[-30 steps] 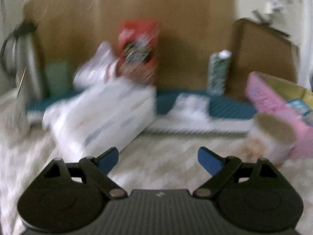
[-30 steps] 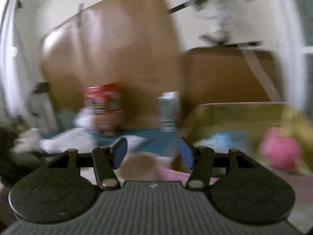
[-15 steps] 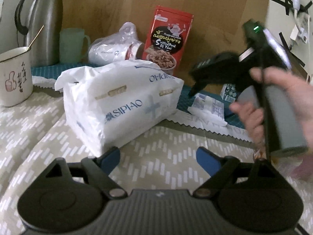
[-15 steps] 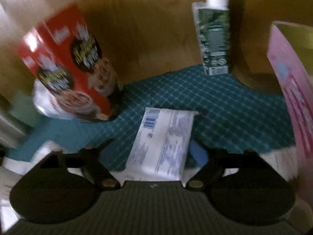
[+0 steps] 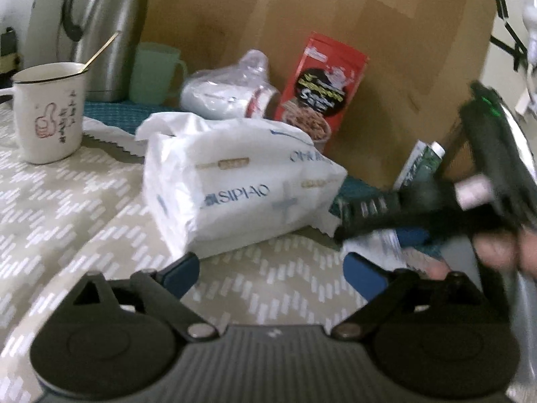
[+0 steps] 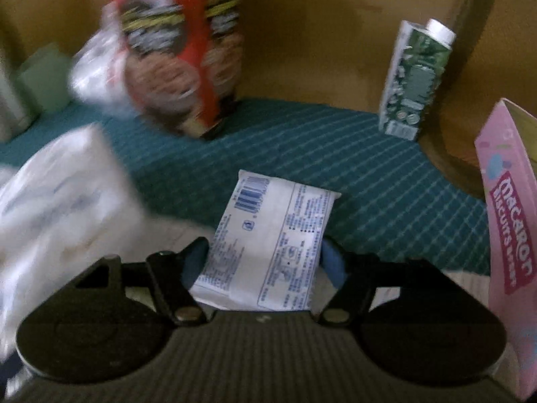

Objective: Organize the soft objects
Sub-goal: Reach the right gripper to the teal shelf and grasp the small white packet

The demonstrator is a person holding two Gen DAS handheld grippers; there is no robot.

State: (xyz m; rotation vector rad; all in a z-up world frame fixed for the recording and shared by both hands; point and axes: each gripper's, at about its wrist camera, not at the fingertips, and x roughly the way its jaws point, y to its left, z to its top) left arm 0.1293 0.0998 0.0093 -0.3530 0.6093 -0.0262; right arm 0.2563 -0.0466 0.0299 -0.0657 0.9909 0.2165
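A big white tissue pack point(image 5: 241, 181) lies on the patterned tablecloth point(image 5: 67, 208), just beyond my left gripper point(image 5: 272, 273). That gripper's jaws are opening and nothing is between them. A small white packet point(image 6: 268, 241) with a blue barcode lies half on the teal mat point(image 6: 386, 174). My right gripper point(image 6: 265, 260) points down over it. Its jaws are closing with the packet between them, and the blue pads point(image 6: 332, 262) sit at the packet's long edges. From the left wrist, the right gripper point(image 5: 386, 235) and the hand point(image 5: 503, 248) holding it blur over that packet point(image 5: 389, 245).
A white mug point(image 5: 50, 114), a steel flask point(image 5: 104, 33), a green cup point(image 5: 154, 74) and a bagged roll point(image 5: 228, 94) line the back left. A red snack box point(image 6: 188, 50) and a green carton point(image 6: 416, 80) stand against cardboard. A pink macaron box point(image 6: 510, 228) stands at the right.
My right gripper swung from the pink box to the small packet and dropped over it, its fingers now beside the packet's edges. The left gripper shifted a little and rolled.
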